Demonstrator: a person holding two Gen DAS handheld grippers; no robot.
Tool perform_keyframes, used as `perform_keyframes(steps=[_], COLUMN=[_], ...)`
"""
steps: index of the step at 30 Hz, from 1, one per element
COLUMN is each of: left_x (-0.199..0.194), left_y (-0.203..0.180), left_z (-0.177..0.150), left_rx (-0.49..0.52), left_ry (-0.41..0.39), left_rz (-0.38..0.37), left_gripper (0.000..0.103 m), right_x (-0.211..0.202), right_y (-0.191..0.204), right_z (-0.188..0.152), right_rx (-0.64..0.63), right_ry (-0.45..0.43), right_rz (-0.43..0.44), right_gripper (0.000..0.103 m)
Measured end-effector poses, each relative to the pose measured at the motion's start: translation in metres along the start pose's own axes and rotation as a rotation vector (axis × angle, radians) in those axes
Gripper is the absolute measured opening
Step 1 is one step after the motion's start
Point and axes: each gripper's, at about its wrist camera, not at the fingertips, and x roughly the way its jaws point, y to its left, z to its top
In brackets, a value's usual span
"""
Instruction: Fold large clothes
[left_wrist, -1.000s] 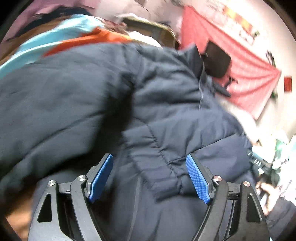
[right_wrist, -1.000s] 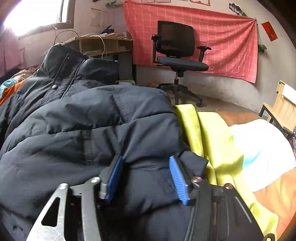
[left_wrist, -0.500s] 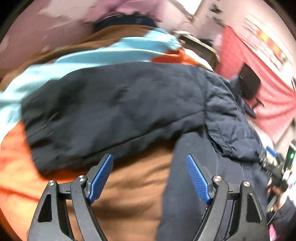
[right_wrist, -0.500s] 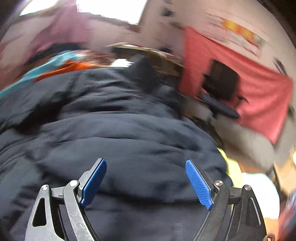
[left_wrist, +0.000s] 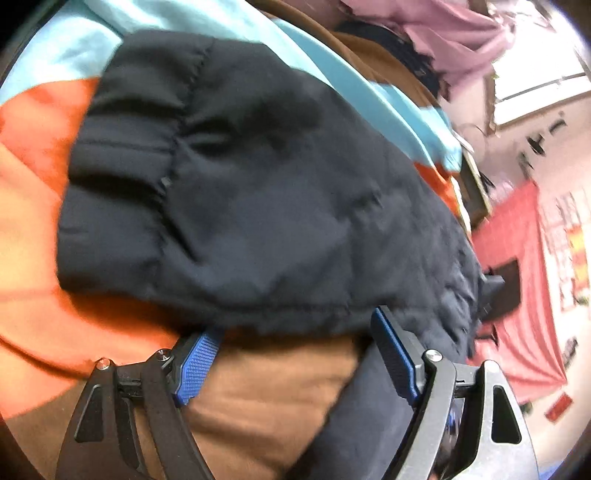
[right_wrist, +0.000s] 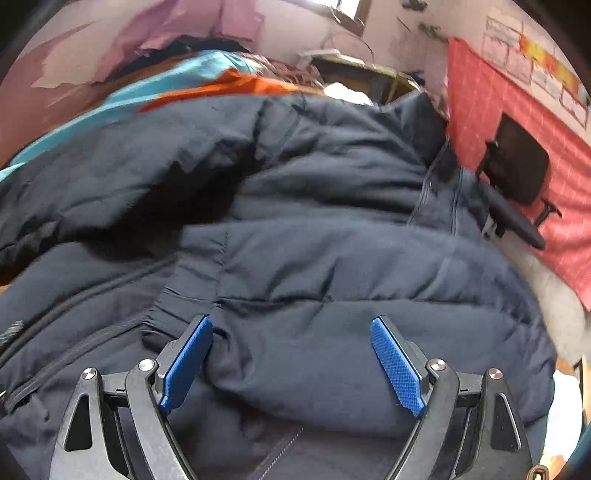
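Bedding in orange, brown and light blue patches (left_wrist: 33, 236) is what everything's lying on, with a red checked cloth (right_wrist: 491, 103) hung on the wall at about 2 o'clock in the right wrist view and a black office chair (right_wrist: 521, 173) in front of it; the big navy puffer jacket (right_wrist: 332, 258) is heaped across the bedding and pretty much fills both views; the left gripper (left_wrist: 295, 354) has its jaws spread wide, nothing pinched, and a sleeve cuff end of the jacket (left_wrist: 122, 177) sits up at 10 o'clock from it, the sleeve's lower edge running right across the fingertips, brown bedding showing between the blue pads (left_wrist: 195, 365); the right gripper (right_wrist: 291, 354) is spread wide too, hovering over or resting on the quilted body of the jacket, padded fabric bulging between its fingers, can't tell if it's actually touching; the jacket's zipper (right_wrist: 424, 195) runs up toward 1 o'clock.
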Motion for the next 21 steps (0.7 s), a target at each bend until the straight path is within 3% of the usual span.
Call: perform_keyframes(steps=[2,5,7,9,14,18,21], left_x=[-0.001,-0.003,-0.013,-0.023,-0.062,-0.091,-0.103], left_y=[0.002,0.003,0.0,-0.01,-0.075,-0.125,-0.169], left_z=[0.006,0.01,0.011,0.006,-0.013,-0.04,-0.064], left_rx=[-0.008,0.0,0.022,0.082,0.444,0.674,0.838], left_ry=[-0.021,-0.041,-0.08,-0.128,-0.325,-0.407,-0.431], left_rz=[0.021,0.048,0.034,0.03,0.012,-0.096,-0.205], left_gripper=[0.042,0.016,0.008,0.005,0.003,0.003,0.003], right_x=[0.01,0.013,0.014,0.013,0.008,-0.007,-0.039], right_y=[-0.001,0.007,0.012,0.015,0.012,0.013,-0.011], right_z=[-0.008,-0.018,-0.023,-0.025,-0.028,-0.03,-0.026], right_rx=[0.024,-0.002,-0.026,-0.038,-0.031,-0.02,0.103], right_ry=[0.006,-0.03,-0.048,-0.063,-0.091,-0.139,-0.218], right_rz=[-0.023,-0.08,-0.119,-0.141,-0.145,-0.164,-0.079], right_gripper=[0.088,0.088,0.088,0.089,0.089,0.089,0.089])
